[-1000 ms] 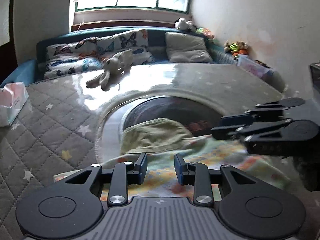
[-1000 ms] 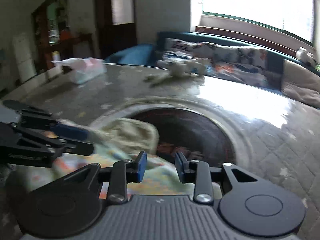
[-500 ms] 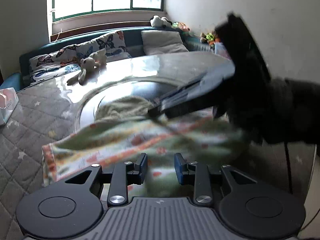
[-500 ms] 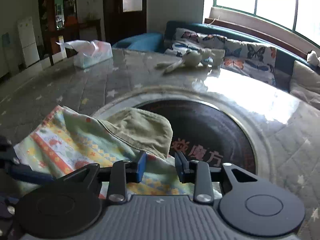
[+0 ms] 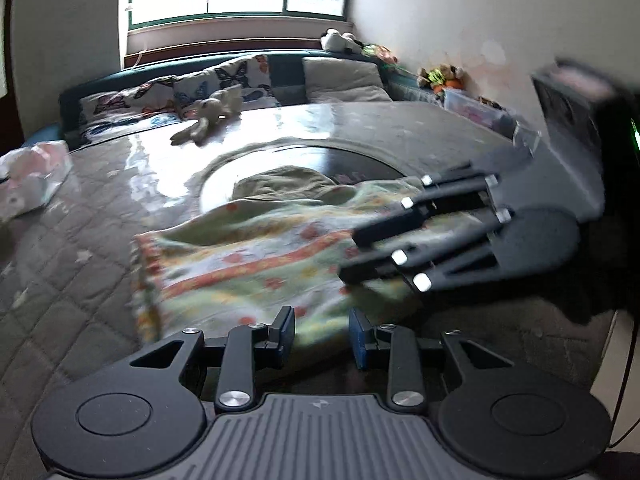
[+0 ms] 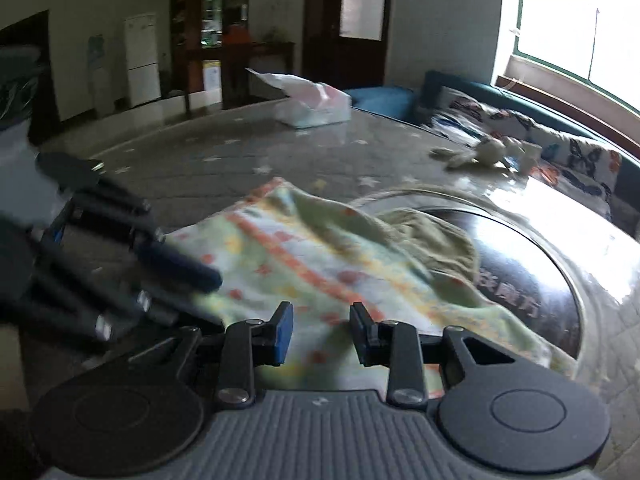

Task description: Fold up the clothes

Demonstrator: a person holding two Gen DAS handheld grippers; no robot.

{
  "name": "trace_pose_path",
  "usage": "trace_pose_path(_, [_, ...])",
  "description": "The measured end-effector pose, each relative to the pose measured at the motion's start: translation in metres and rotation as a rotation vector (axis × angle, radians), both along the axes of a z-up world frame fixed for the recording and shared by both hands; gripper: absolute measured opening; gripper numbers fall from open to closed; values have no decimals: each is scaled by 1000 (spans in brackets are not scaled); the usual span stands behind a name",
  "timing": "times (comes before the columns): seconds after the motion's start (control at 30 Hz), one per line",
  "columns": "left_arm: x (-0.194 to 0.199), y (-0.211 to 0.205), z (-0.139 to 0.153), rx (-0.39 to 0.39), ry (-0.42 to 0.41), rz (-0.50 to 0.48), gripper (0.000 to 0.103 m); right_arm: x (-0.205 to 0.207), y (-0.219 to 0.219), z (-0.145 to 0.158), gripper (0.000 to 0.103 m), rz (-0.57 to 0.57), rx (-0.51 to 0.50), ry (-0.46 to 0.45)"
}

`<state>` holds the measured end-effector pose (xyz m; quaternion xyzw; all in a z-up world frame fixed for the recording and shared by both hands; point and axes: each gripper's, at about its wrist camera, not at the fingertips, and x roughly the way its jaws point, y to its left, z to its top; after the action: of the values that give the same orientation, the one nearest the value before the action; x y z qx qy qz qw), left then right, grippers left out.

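Observation:
A patterned cloth [image 5: 256, 256] in pale green with orange bands lies rumpled on the quilted table [image 5: 72, 240]. Its far side overlaps an olive-green garment [image 5: 288, 184]. My left gripper [image 5: 322, 334] is open just above the cloth's near edge, nothing between its fingers. My right gripper [image 5: 350, 256] comes in from the right, open, over the cloth's right end. In the right wrist view the right gripper [image 6: 320, 332] is open above the cloth [image 6: 304, 256]. The olive garment [image 6: 436, 240] lies beyond, and the blurred left gripper [image 6: 212, 300] is at the left.
A dark round inset [image 5: 360, 164] sits mid-table under the garments. A tissue box [image 5: 32, 176] stands far left and a plush rabbit [image 5: 208, 116] at the back. A sofa with butterfly cushions [image 5: 240, 80] runs behind. The table edge [image 5: 560, 320] is close on the right.
The right gripper has swung from across the left view down to the cloth's right end. Both cameras have shifted, and the cloth lies more spread out than a second ago.

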<state>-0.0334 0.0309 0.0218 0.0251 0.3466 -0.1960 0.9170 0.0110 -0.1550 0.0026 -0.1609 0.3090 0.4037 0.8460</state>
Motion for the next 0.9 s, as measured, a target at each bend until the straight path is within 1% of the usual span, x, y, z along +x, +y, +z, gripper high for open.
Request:
trace_pose_path(0.17, [3,17,5,-31,-15,80,33,-24,7,-2,32,57,13,6])
trace_pose_path(0.27, [6,24,0,-22,1,104,33,-35,5,0,31,78,29,10])
trace_pose_path(0.33, [5,27,-3,-21,8,111,33,-39,0,4,31,70,49,4])
trace_pose_path(0.47, [3,35,-9,-20,20,124,33,-33,-18,10,31,-22,81,-6])
trace_pose_path(0.67, [1,36,-11,-15,19,122,33,-20,-58,-1,31,-175,65,24])
trace_pose_path(0.77, [1,37,-11,-18,21,123,33,-14,-82,-4,33,-258,63,33])
trace_pose_path(0.9, [1,37,-11,-19,23,122,33,-10,-108,-5,31,-340,43,28])
